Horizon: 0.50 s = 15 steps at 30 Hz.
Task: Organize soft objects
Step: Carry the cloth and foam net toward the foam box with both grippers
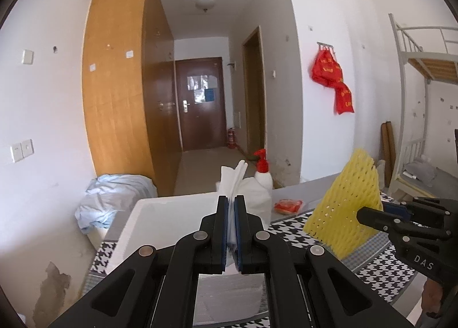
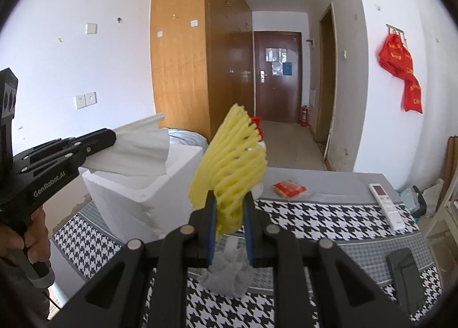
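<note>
My left gripper is shut on a white folded tissue and holds it above the open white foam box. In the right wrist view the left gripper holds the tissue over the box. My right gripper is shut on a yellow foam net sleeve, held upright above the table, right of the box. In the left wrist view the sleeve and the right gripper are at the right.
A houndstooth cloth covers the table. On it lie a red packet, a white remote, a dark phone and a crumpled grey wad. A pump bottle with a red top stands behind the box.
</note>
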### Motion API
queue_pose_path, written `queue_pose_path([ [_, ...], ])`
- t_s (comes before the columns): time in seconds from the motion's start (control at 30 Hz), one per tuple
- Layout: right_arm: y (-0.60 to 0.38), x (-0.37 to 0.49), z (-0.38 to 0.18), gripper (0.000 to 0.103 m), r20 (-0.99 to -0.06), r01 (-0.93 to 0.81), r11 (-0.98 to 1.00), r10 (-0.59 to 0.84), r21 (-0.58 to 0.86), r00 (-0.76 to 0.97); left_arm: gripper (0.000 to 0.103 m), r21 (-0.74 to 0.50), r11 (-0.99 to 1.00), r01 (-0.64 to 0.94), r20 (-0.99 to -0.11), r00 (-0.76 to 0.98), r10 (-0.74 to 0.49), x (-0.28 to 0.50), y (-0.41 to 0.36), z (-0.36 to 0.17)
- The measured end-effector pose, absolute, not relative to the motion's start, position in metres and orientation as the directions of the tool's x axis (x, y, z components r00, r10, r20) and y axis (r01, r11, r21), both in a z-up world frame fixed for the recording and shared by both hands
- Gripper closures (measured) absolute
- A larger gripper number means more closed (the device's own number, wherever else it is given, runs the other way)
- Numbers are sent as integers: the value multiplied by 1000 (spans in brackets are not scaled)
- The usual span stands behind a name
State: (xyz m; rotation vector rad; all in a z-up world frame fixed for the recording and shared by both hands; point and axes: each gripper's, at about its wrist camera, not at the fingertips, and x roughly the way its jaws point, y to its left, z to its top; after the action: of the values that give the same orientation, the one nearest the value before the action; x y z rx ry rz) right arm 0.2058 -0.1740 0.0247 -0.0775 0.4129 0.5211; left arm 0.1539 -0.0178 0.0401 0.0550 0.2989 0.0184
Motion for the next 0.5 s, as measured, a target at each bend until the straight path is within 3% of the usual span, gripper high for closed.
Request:
queue_pose_path([
  [0.5, -148, 211, 31, 83, -387, -575, 817, 544, 44, 744, 98, 39, 994, -105, -303, 946, 112, 158, 8, 41],
])
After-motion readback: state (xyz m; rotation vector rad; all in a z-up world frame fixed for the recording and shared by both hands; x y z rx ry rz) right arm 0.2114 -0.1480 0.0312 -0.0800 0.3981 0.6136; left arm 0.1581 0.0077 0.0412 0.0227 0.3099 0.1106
